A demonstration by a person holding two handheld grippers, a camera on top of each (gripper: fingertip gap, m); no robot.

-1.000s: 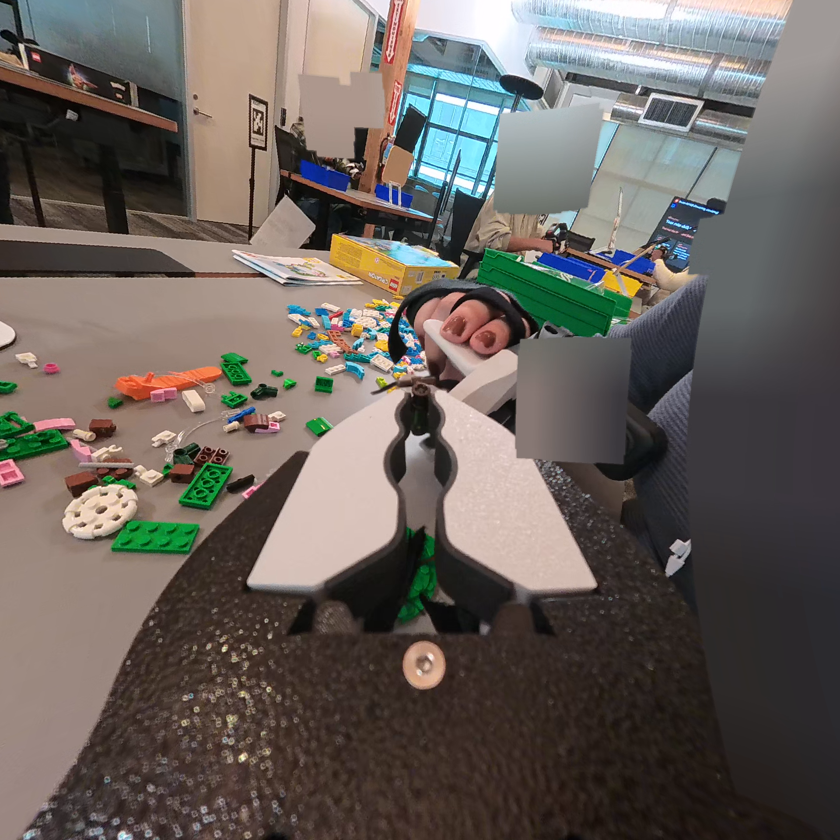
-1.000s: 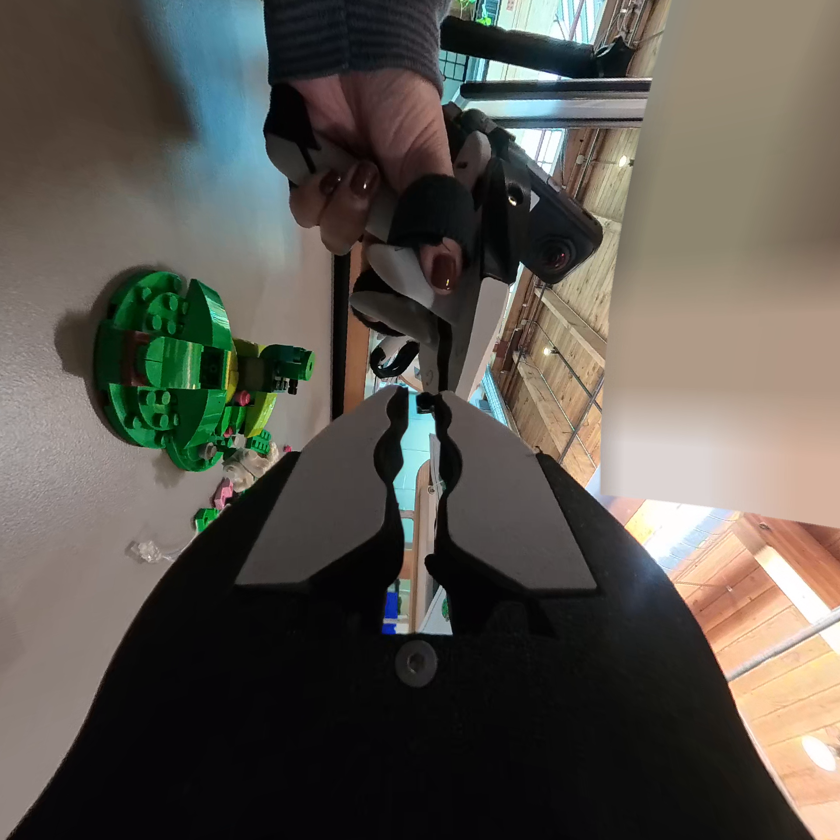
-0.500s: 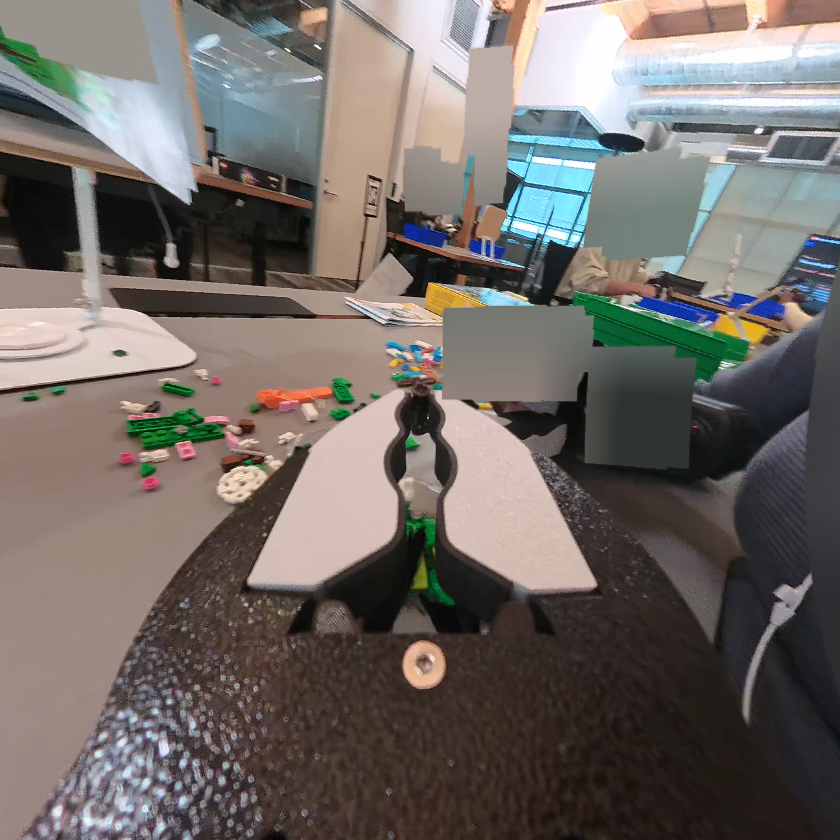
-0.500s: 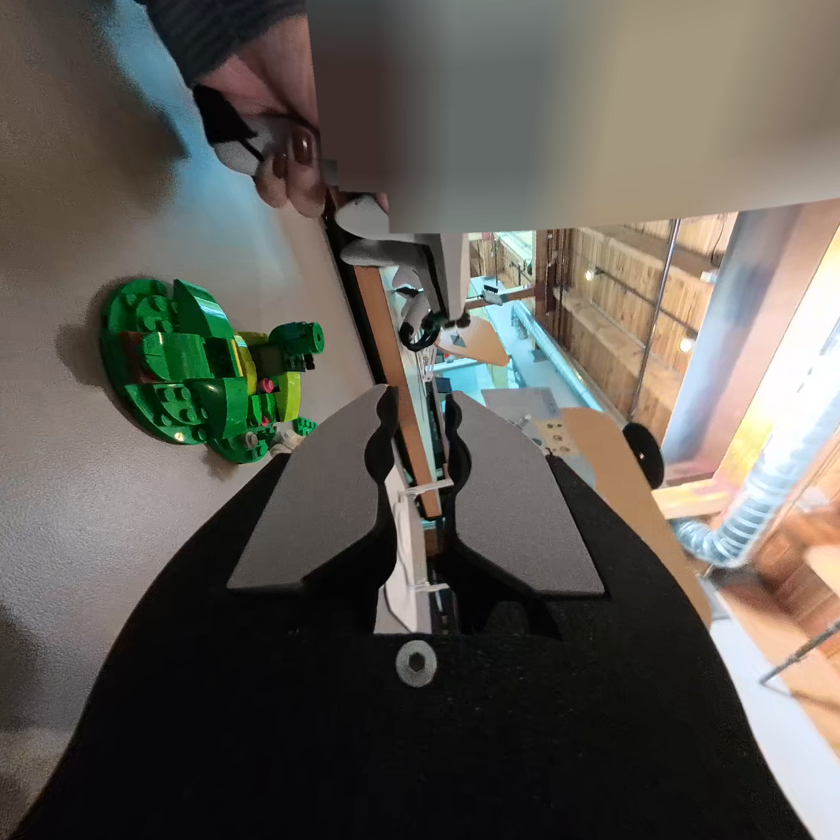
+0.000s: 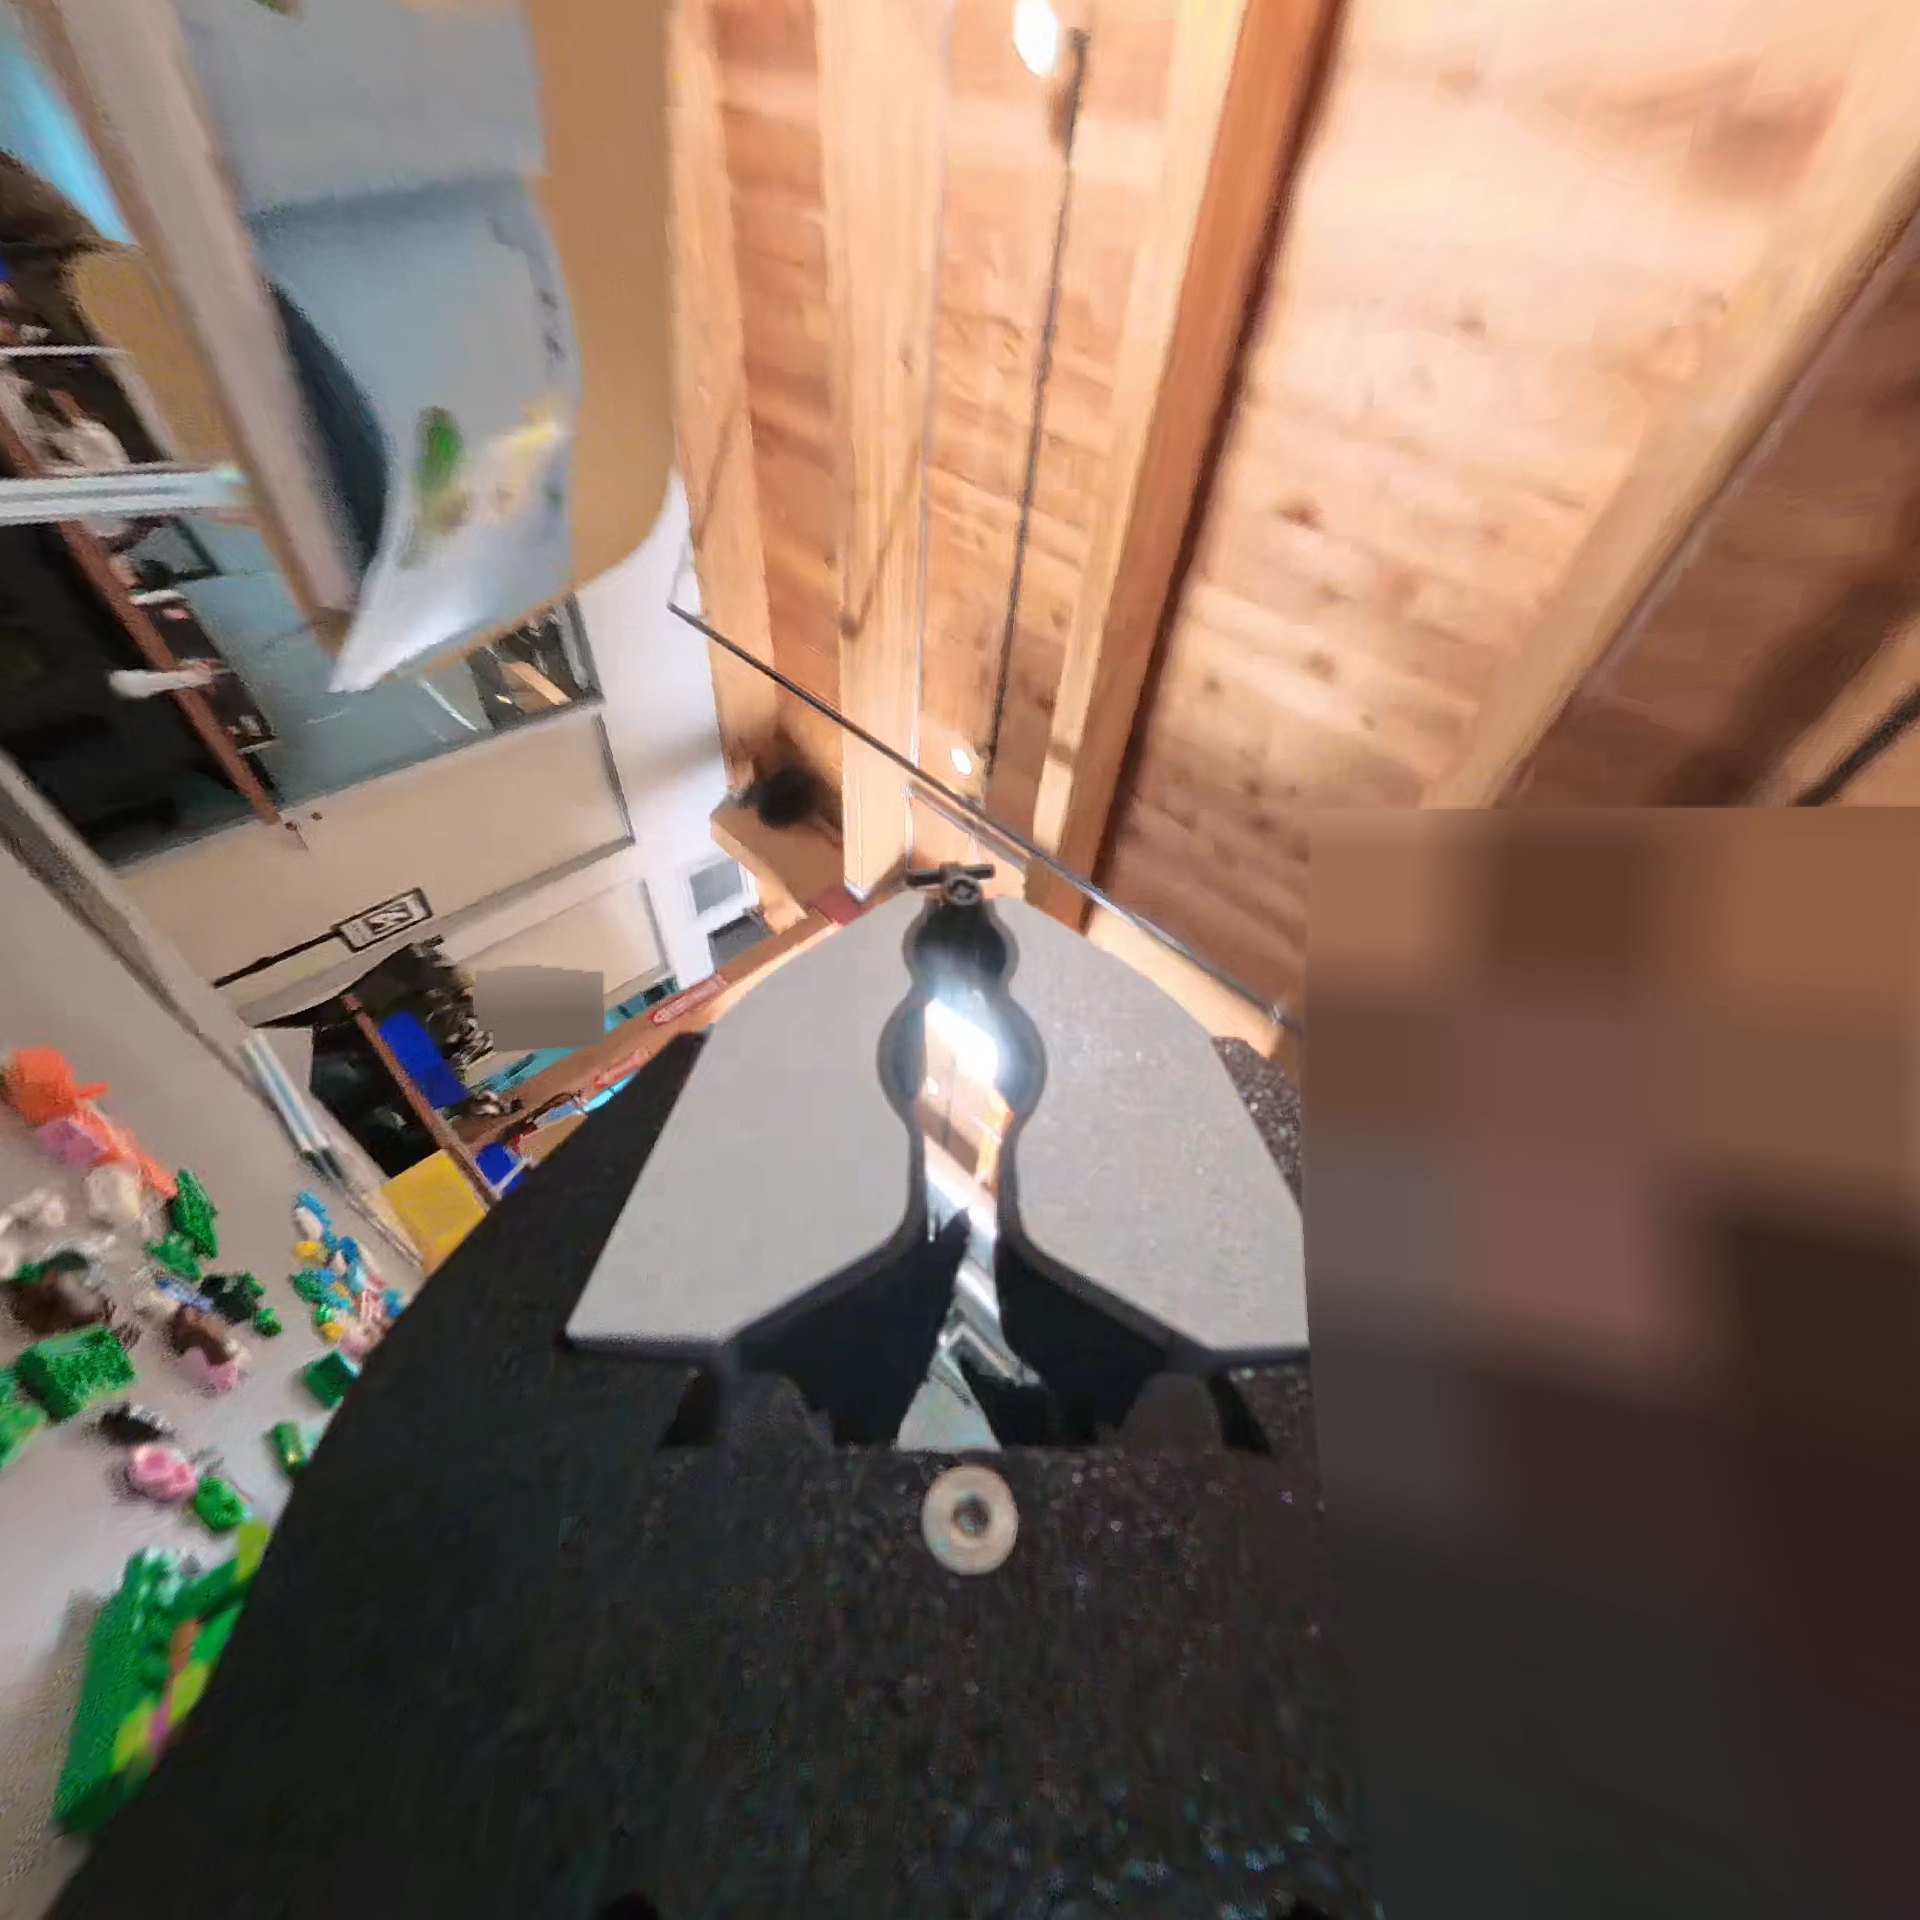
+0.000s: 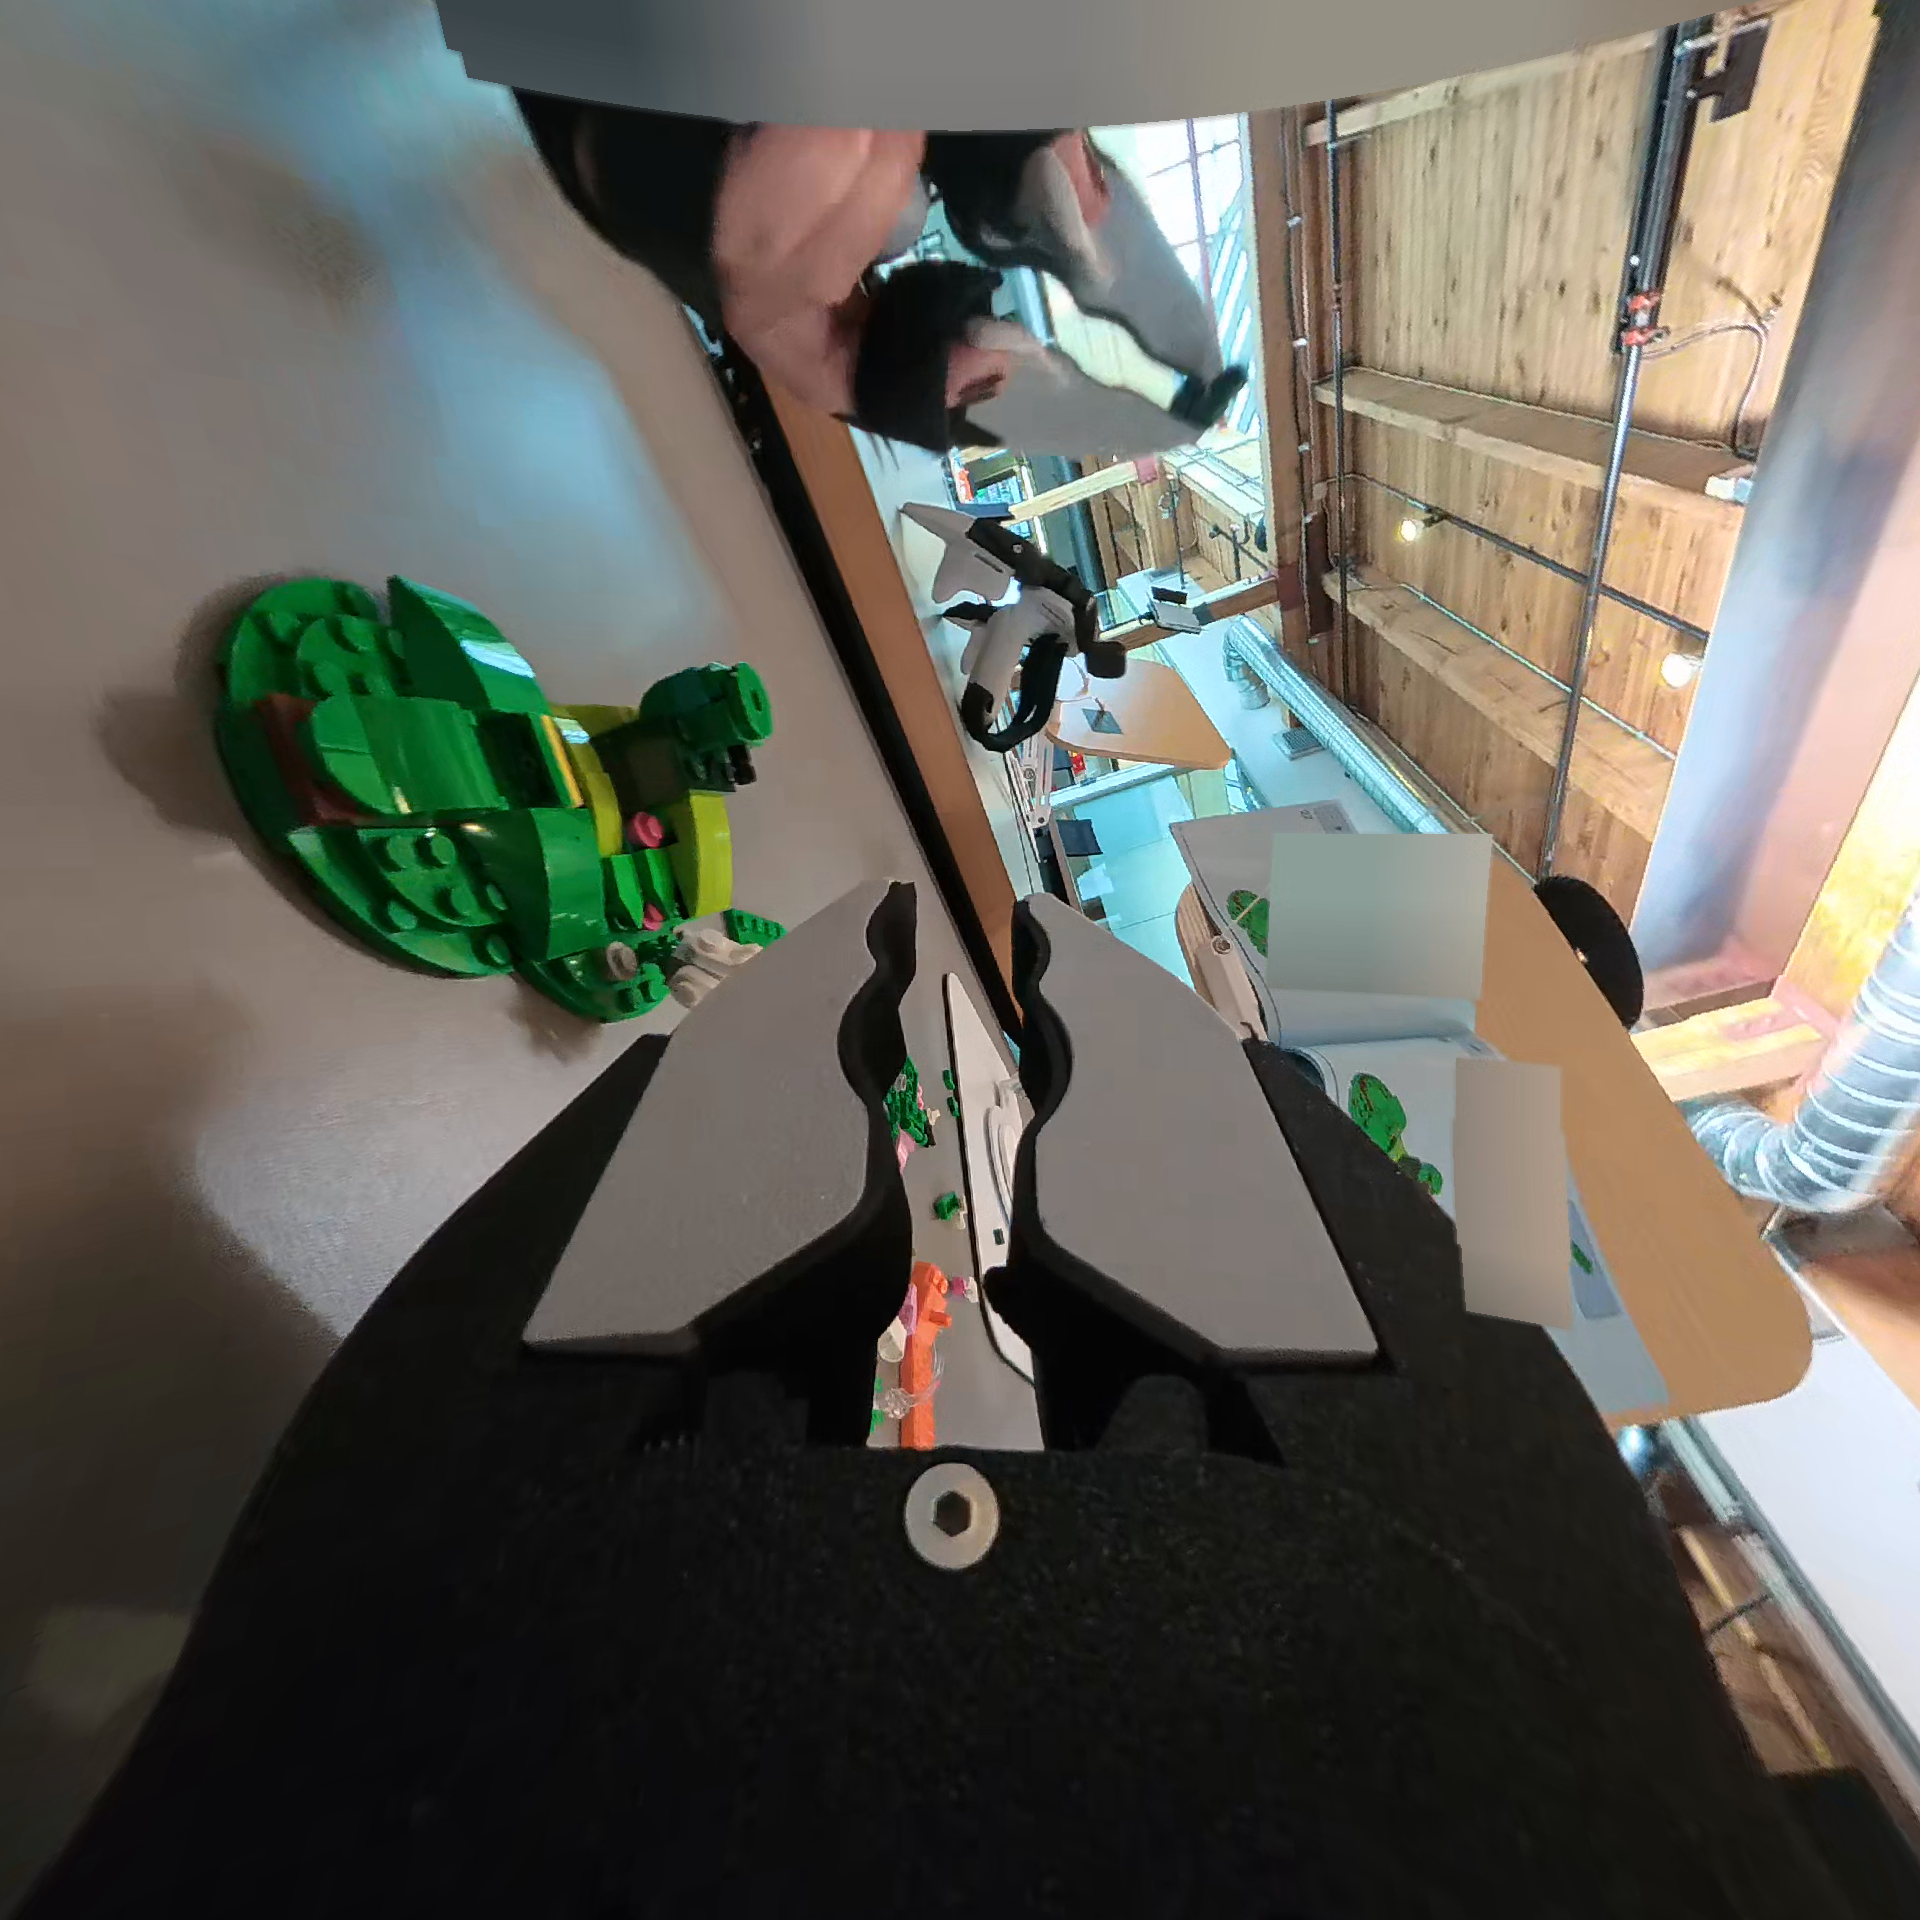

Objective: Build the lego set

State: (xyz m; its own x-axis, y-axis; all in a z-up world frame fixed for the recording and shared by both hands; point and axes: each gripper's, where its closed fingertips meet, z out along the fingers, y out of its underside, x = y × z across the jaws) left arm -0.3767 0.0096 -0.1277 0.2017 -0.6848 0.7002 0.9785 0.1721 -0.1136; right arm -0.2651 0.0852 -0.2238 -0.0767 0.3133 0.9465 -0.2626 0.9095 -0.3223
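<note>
The green lego build (image 6: 468,800) sits on the grey surface (image 6: 312,364), off to the left in the right wrist view, well clear of both grippers. It looks partway done: a round studded base, curved dark-green leaf shells, a lime-yellow band, a few pink studs and a stubby dark-green piece poking out at one end. Plenty is left, judging by the loose bricks (image 5: 208,1299) scattered across the surface in the left wrist view: green plates, pink and white bits, an orange piece (image 5: 47,1086).

The left gripper (image 5: 951,883) is tipped up toward the wooden ceiling, fingertips pinched on a tiny dark piece (image 5: 949,878), too small to identify. The right gripper (image 6: 961,904) is released, jaws apart with nothing between them.

An open instruction booklet (image 6: 1371,1039) stands propped at the right. The person's hand (image 6: 831,260) shows above, blurred.
</note>
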